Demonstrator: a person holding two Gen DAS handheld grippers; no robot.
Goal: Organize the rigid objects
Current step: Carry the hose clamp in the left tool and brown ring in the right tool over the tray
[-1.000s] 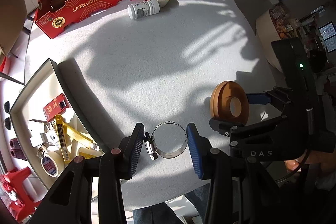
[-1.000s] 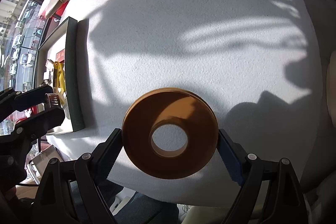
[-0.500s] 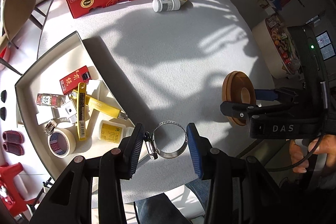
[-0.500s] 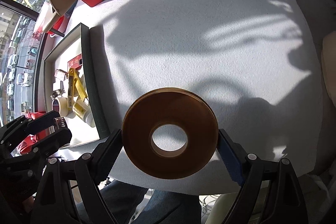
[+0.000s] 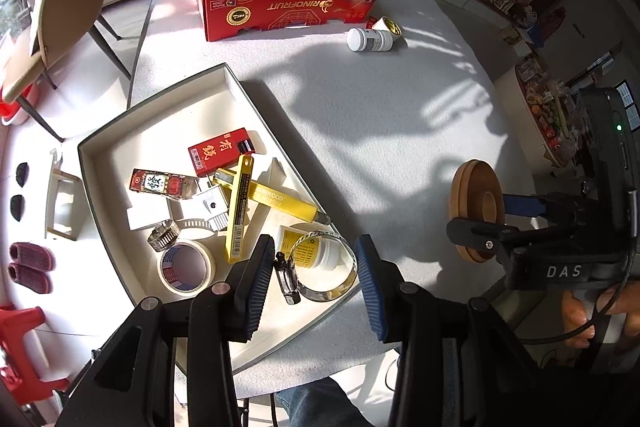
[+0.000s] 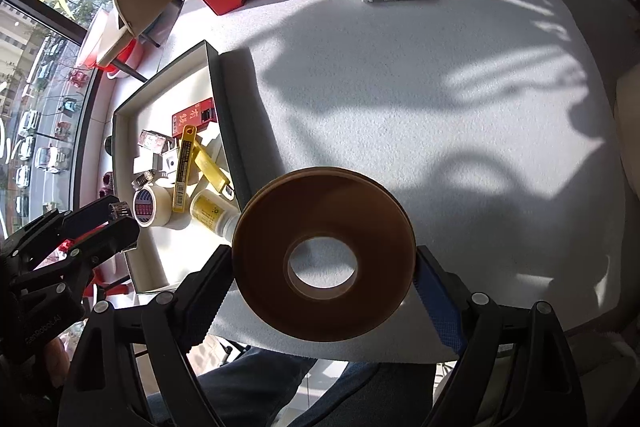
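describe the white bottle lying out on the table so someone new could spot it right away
Start at the red cardboard box at the far end of the white table. Just in front of its right corner a white bottle lies on its side, cap end pointing left. A small tape roll touches it; the bottle is the longer, plain white cylinder with a grey label.
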